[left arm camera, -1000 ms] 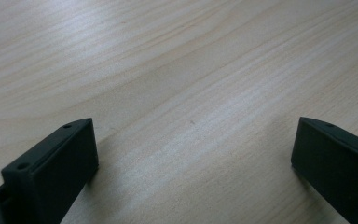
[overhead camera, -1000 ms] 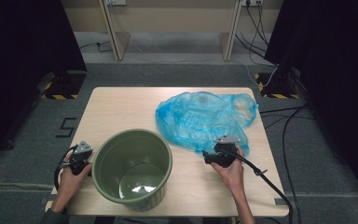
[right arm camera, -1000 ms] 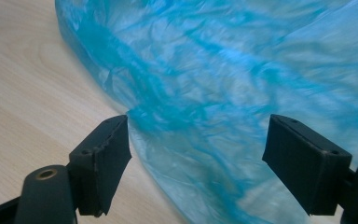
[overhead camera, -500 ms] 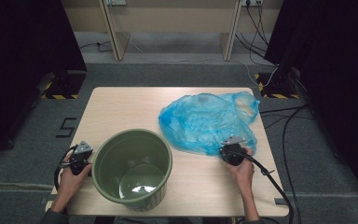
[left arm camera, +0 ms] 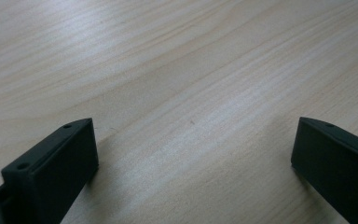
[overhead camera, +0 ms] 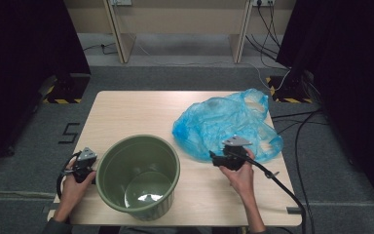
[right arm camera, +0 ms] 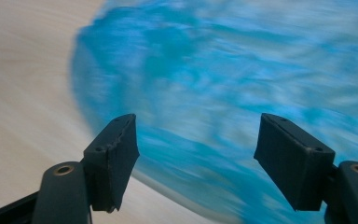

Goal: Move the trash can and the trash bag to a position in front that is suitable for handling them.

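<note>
From the high view, the blue plastic bag point(overhead camera: 226, 124) lies crumpled on the table point(overhead camera: 126, 112), right of the green bucket point(overhead camera: 139, 173); right gripper point(overhead camera: 213, 159) sits at its near edge, left gripper point(overhead camera: 67, 171) beside the bucket. Left gripper view: jaws spread over bare wood. Right gripper view: jaws have just been opening, nothing pinched, bag point(right arm camera: 242, 84) ahead. It'll probably be featherlight, floppy and slippery, so I'd pinch a bunched fold at the edge. No readable writing anywhere.

The high view is dim, its sides nearly black, with soft overhead light on the counter point(overhead camera: 136, 112) and a glint inside the bucket point(overhead camera: 146, 197). The right gripper view smears the blue bag point(right arm camera: 242, 70) with motion blur; the left gripper view stays sharp, faintly glossy.
</note>
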Available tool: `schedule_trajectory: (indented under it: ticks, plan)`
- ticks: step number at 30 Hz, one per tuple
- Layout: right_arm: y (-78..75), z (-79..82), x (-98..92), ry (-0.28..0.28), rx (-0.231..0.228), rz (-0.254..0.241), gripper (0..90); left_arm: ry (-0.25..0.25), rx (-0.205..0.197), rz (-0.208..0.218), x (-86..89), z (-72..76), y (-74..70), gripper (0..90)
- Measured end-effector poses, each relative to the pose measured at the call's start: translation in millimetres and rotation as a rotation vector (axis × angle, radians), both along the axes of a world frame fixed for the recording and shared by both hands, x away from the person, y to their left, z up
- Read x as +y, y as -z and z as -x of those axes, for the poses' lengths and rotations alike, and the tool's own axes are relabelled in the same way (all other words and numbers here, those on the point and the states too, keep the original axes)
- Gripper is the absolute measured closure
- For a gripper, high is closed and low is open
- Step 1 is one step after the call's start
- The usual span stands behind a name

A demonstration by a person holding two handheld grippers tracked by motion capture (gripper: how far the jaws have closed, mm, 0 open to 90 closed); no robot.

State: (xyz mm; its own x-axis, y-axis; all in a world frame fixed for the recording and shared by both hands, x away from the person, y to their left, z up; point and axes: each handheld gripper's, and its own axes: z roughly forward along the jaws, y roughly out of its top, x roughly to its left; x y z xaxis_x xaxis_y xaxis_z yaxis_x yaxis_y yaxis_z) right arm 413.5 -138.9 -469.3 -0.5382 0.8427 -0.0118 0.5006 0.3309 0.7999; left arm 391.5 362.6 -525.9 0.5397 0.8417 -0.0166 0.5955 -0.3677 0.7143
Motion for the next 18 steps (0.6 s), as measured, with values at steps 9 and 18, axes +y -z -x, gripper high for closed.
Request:
schedule_trajectory:
  ticks: [9, 18]
  plan:
    - [31.0, -13.4, 30.8, -0.101, 0.056, 0.134, 71.2, 0.0, 0.0, 0.0, 0.0, 0.0, 0.0, 0.0]
    - [28.2, -2.4, -38.3, 0.001, 0.083, 0.287, 80.3, 0.0, 0.0, -0.002, 0.0, 0.1, -0.1, 0.0]
